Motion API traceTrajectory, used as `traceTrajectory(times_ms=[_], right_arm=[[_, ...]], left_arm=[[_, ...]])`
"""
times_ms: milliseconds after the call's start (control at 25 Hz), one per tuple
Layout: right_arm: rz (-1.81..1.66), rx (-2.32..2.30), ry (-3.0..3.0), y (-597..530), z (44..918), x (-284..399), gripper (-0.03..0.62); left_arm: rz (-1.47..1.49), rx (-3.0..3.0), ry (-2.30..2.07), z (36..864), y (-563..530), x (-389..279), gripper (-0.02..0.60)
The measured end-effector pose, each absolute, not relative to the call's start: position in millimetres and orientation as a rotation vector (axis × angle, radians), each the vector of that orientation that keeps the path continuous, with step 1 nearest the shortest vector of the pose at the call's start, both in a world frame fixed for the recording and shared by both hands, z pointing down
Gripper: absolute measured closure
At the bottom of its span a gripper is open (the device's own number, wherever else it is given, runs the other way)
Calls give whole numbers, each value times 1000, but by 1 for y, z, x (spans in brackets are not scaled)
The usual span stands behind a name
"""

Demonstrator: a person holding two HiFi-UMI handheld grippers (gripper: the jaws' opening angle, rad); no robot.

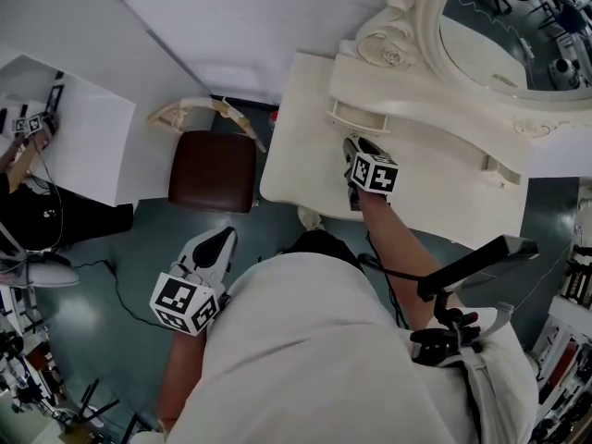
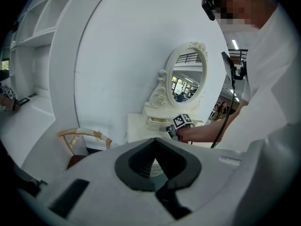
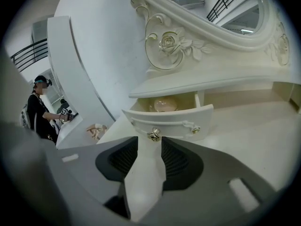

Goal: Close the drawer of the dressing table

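- Left gripper (image 2: 155, 141): jaws pressed together at the tips, nothing held, well short of the table (image 2: 136, 126).
- Right gripper (image 3: 149, 139): jaws spread, empty.
- Drawer (image 3: 174, 121): pulled out, straight ahead of the right gripper. Its left knob (image 3: 154, 135) is just beyond the tips, and a pale round thing (image 3: 164, 105) lies inside.
- Handling (judged): stiff, light, smooth-painted, slides. Push the flat front between the knobs; no grip needed.

left tongs (image 2: 155, 140) shut, right tongs (image 3: 149, 140) open
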State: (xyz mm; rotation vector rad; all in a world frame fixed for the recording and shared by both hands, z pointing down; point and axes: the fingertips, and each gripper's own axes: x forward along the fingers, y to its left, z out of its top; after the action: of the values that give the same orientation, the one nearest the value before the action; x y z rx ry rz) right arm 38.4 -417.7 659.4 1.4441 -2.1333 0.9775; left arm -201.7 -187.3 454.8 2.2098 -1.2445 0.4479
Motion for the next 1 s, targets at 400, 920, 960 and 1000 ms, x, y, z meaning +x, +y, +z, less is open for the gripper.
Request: traceTrajectory(times_ms=[400, 920, 960, 1000], right_arm=[[1022, 1454, -2110, -429, 668, 41, 499], [994, 1436, -2108, -444, 668, 47, 511], [992, 1435, -2109, -446, 668, 48, 511], [990, 1434, -2111, -448, 668, 49, 511]], left_arm=[[457, 2180, -1255, 458, -201, -203, 578], [469, 2175, -1250, 461, -213, -194, 578], [469, 2175, -1251, 461, -214, -193, 578], [467, 2173, -1253, 460, -215, -193, 578]])
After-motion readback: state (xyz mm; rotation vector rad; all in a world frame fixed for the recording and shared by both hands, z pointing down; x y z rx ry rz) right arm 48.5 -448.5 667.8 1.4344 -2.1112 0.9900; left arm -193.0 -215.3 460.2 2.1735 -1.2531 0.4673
